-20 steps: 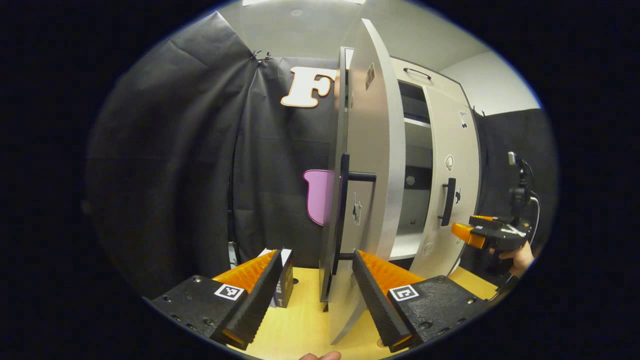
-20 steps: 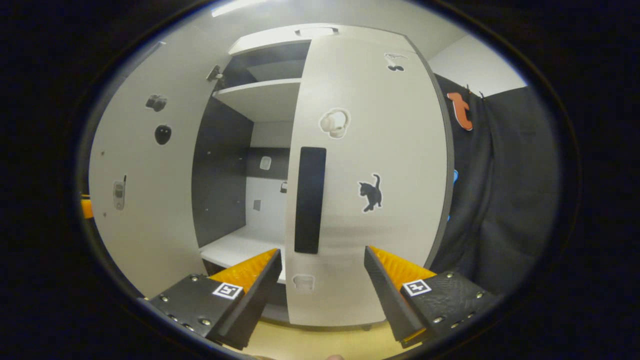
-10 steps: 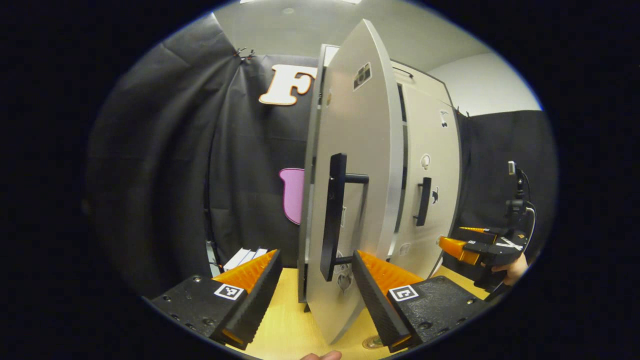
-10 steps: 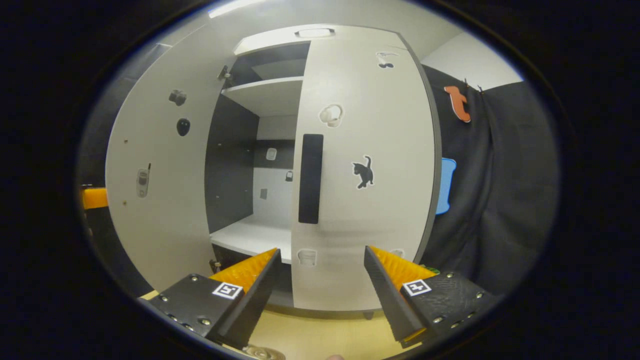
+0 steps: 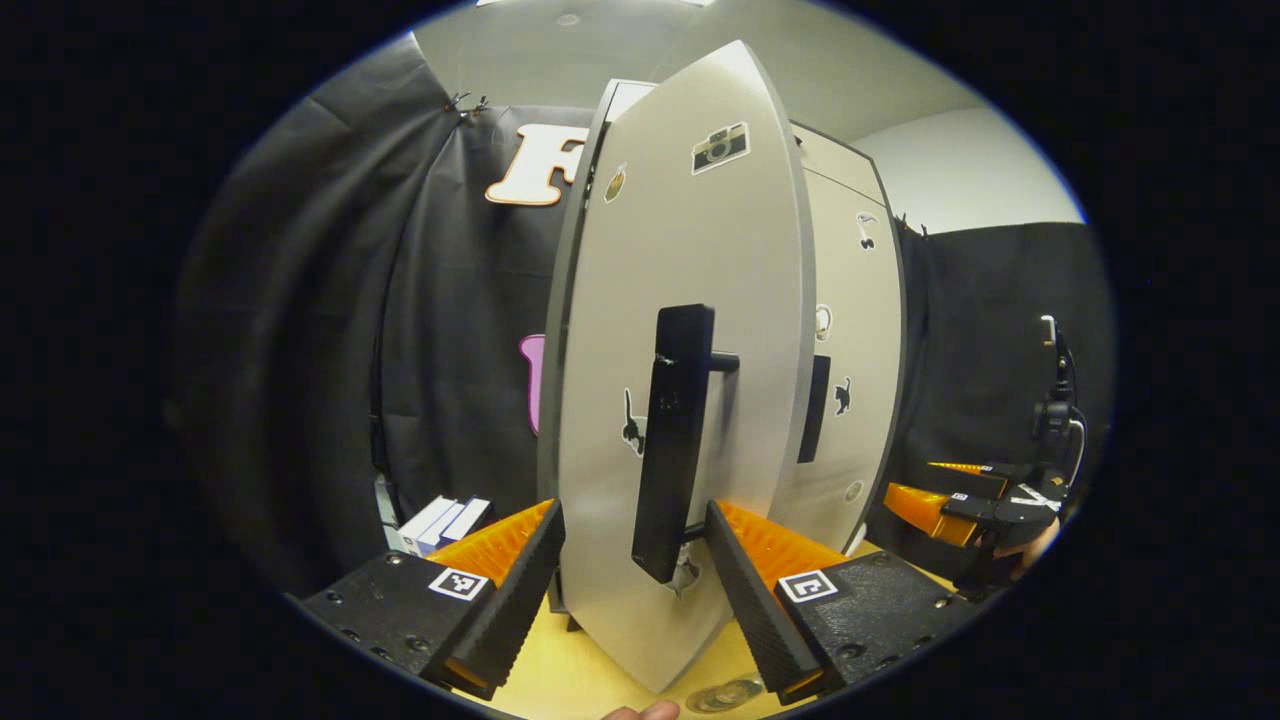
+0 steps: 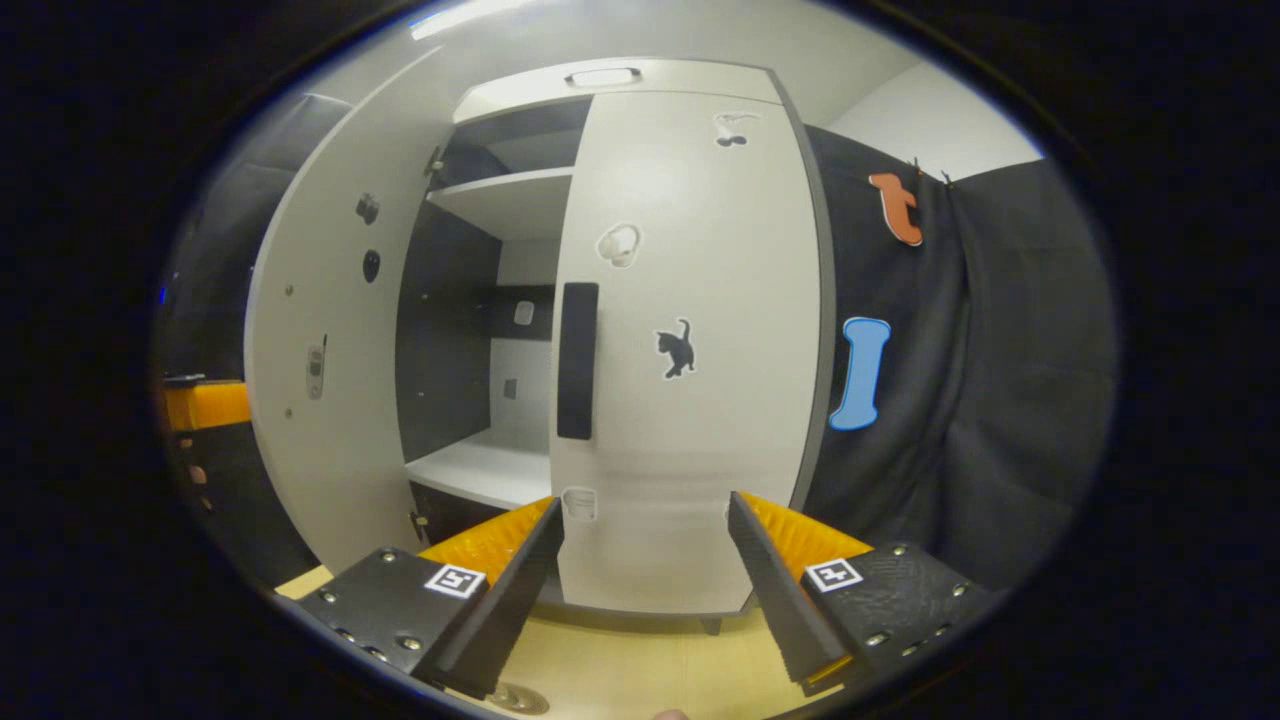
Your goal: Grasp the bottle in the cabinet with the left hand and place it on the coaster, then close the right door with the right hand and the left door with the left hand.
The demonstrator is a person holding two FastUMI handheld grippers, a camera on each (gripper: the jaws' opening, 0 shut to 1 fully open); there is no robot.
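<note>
Facing the left door (image 5: 640, 330) almost edge-on, the left tool (image 5: 630, 590) has its fingers spread wide apart, gripping nothing, with the door's black handle (image 5: 672, 440) hanging between and just beyond the fingertips. Whether either finger touches the door I cannot tell. The door stands partly open, swung out from the cabinet (image 6: 520, 90). At 3 o'clock in the left gripper view, the right tool (image 5: 915, 503) is held by a hand (image 5: 1030, 545) near the closed right door (image 5: 850, 330).

In the right gripper view, the right tool (image 6: 645, 575) is also open and empty, pointing at the right door (image 6: 700, 330), which sits flush with the cabinet front, its dark handle (image 6: 577, 360) at 12 o'clock from the fingers. At 10 o'clock the left door (image 6: 320, 370) shows its inner face, and the bare shelf (image 6: 485, 468) lies behind the gap. The yellow table (image 6: 640, 680) runs under the cabinet. A round glassy thing (image 5: 728, 693), perhaps the bottle's top on the coaster, peeks in at 6 o'clock in the left gripper view; I cannot tell for certain.
</note>
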